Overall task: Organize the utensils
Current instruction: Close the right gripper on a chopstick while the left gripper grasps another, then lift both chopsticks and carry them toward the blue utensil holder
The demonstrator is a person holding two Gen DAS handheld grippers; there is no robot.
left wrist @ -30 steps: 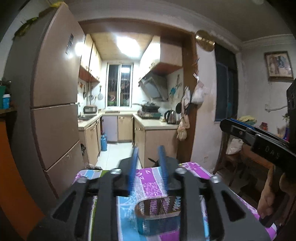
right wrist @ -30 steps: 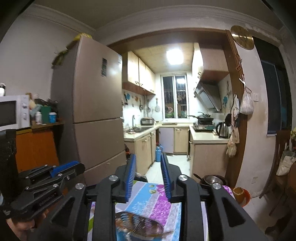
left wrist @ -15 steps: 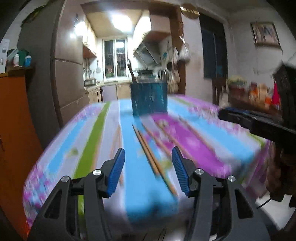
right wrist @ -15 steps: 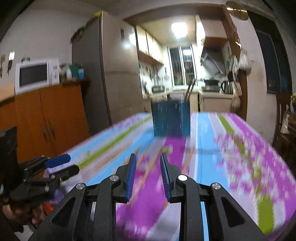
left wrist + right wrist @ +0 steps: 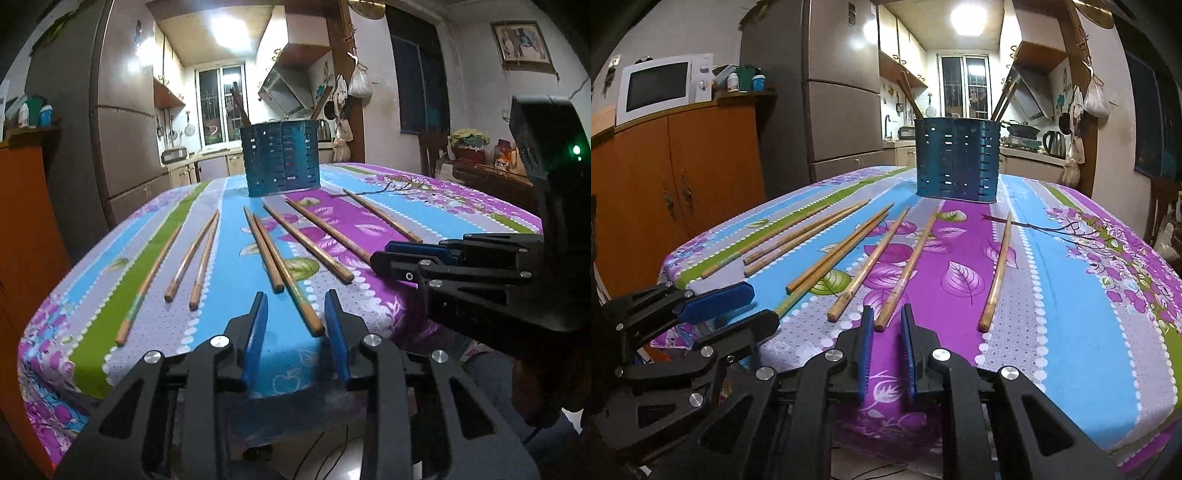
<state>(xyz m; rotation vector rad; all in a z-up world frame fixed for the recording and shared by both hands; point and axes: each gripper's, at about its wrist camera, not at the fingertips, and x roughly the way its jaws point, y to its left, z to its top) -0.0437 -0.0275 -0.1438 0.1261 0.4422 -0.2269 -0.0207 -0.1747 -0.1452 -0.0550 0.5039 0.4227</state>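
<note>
We've a few chopsticks in the holder (image 5: 956, 162) at 12; eight chopsticks (image 5: 903, 273) left on worktop (image 5: 1071, 295); left tongs (image 5: 295, 325) open, right tongs (image 5: 886, 332) narrowly open, both empty

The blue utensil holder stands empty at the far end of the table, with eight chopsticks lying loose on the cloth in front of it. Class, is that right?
Not quite: the blue utensil holder is not empty. The right wrist view shows several sticks already standing in it, leaning out over its rim. The rest holds: it stands at the far end of the table, with eight chopsticks loose on the cloth.
</note>
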